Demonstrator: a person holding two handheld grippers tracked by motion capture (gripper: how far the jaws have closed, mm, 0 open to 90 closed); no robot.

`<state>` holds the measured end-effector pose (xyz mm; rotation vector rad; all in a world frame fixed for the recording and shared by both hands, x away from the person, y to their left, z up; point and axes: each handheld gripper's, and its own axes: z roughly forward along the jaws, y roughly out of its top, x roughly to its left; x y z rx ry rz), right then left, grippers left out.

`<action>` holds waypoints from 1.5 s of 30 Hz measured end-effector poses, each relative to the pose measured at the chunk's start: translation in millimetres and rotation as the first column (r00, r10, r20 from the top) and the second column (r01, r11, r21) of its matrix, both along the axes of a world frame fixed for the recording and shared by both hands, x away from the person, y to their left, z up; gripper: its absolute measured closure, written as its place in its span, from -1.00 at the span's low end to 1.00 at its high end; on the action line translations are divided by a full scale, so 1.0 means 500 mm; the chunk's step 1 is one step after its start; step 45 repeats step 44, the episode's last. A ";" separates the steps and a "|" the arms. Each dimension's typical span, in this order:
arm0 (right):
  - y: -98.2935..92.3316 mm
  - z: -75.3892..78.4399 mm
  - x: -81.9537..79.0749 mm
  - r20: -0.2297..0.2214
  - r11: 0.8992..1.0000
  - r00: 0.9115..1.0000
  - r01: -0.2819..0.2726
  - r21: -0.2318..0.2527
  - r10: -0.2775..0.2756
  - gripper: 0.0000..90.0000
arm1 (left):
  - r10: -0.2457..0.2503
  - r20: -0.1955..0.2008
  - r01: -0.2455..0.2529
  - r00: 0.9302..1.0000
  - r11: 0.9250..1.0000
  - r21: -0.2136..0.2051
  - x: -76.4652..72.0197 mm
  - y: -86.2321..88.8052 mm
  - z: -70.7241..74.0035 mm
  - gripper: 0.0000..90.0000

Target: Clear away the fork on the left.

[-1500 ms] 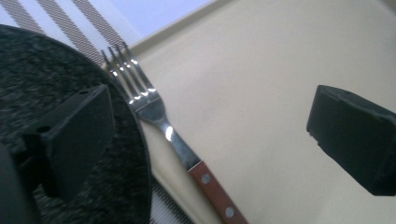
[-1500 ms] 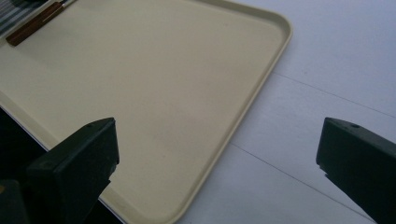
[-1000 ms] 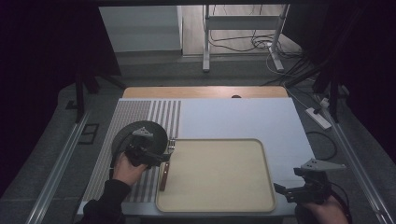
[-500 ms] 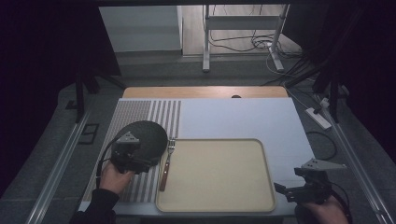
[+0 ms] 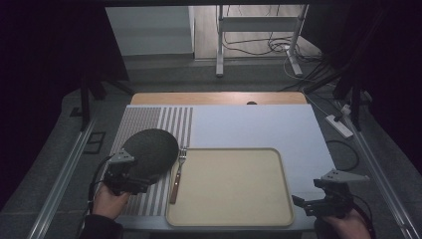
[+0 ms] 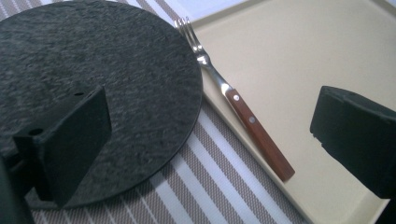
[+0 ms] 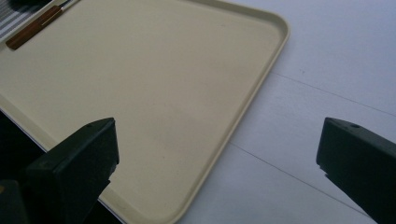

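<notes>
Slate plate (image 6: 93,88) lies under the wide-spread left gripper (image 6: 205,154), fork (image 6: 238,105) between its jaws.

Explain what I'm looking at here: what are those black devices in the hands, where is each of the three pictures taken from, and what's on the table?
No robot arm is at work: a person holds a handheld two-jaw gripper in each hand. The high view looks down from above the person's side of the table. The left gripper sits at its lower left, the right gripper at its lower right.

The other two pictures come from cameras riding on the grippers, looking along their black jaws. Both pairs of jaws stand wide open and hold nothing.

On the table lie a round dark slate plate on a striped placemat, a beige tray, and a wooden-handled fork resting along the tray's left rim, beside the plate. The left gripper hovers at the plate's near edge; the right gripper view faces the tray's corner.
</notes>
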<state>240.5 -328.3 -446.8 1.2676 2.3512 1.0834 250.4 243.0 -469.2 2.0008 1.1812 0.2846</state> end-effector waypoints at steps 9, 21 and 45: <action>0.001 0.000 0.000 0.001 1.000 1.000 0.002 -0.002 -0.002 -1.00 | 0.036 0.012 -0.036 0.999 0.999 -0.003 -0.046 0.026 0.002 -1.00; 0.001 -0.001 0.001 -0.004 1.000 1.000 0.014 -0.009 -0.014 -1.00 | 0.081 0.022 -0.081 0.996 0.997 -0.004 -0.092 0.054 -0.003 -1.00; 0.003 -0.002 0.001 -0.003 1.000 1.000 0.009 -0.022 -0.009 -1.00 | 0.110 -0.023 -0.110 0.994 0.994 0.014 -0.122 0.073 -0.016 -1.00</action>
